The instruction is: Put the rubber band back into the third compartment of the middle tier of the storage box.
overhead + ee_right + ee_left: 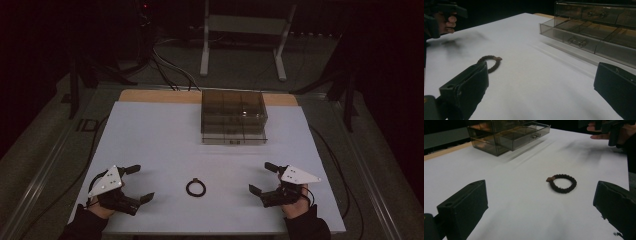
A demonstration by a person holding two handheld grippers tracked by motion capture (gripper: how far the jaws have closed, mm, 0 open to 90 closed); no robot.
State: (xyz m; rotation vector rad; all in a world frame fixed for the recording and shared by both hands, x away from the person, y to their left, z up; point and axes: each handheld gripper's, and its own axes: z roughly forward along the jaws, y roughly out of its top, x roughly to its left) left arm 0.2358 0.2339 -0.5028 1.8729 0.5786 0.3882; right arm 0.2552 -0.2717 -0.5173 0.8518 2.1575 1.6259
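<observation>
White paper covers the table (150, 135). Both the left gripper (138, 183) and right gripper (261, 178) rest with jaws wide apart, a dark braided bracelet (196, 188) lying between them; beyond stands a smoky clear drawer box (233, 118), its bottom drawer pulled out.

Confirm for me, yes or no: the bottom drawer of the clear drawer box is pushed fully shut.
No. In the right gripper view the bottom drawer of the smoky clear drawer box sticks out past the drawers above it, its compartments exposed.
</observation>
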